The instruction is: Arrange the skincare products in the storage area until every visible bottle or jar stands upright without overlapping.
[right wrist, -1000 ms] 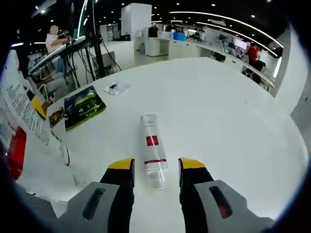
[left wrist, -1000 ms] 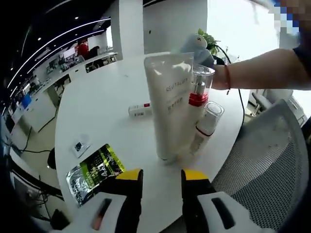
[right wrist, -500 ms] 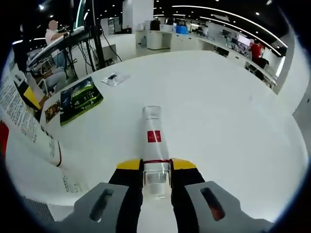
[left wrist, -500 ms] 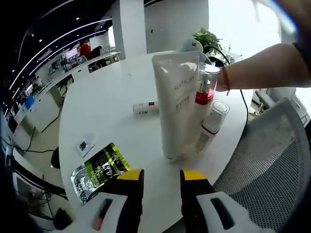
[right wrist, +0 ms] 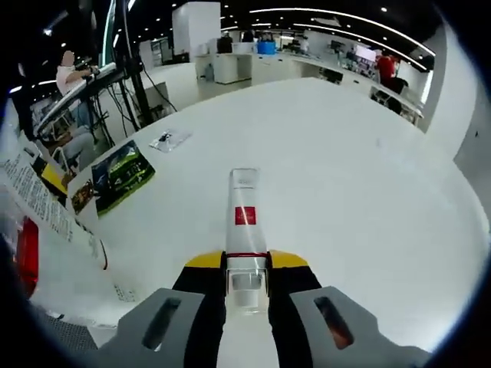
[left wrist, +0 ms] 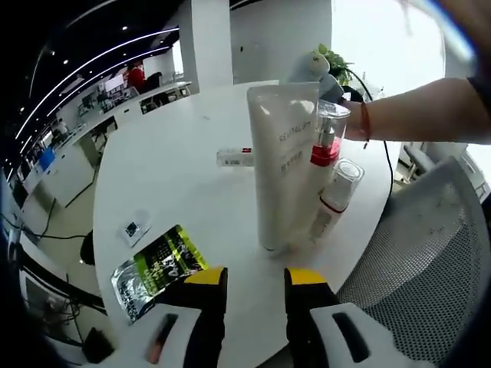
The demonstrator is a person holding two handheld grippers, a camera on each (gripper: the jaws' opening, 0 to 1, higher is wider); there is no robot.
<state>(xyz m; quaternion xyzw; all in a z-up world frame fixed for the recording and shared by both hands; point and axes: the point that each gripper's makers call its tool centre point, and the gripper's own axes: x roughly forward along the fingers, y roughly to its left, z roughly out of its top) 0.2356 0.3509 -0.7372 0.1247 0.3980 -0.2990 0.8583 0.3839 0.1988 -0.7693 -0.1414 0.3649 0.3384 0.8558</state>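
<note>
White table (right wrist: 368, 176) spreads under the right tongs (right wrist: 238, 264), which are clamped on the clear cap end of a slim bottle with a red label (right wrist: 244, 218). In the right gripper view the bottle points straight away from the jaws, lying level rather than upright; whether it rests on the table or is just clear of it cannot be told. In the left gripper view the same bottle (left wrist: 235, 157) shows well apart from the standing group, beyond the tall tube.

That group stands near the table's edge: a tall cream tube (left wrist: 282, 165) upright on its cap, a clear pump bottle with a red collar (left wrist: 325, 153) just beside it, and a smaller white bottle with a clear cap (left wrist: 335, 199) leaning in at their side. The left tongs (left wrist: 253, 280) hang apart and empty in front of them. A person's forearm (left wrist: 430, 115) reaches across behind the group.

The step in hand appears to be the pickup of the one product lying flat. The next move calls for turning the right wrist so the bottle comes vertical, then carrying it toward the group and setting it on its base beside the others without touching them. The leaning small bottle may also need straightening. A green printed packet (left wrist: 151, 270) lies off to the side.
</note>
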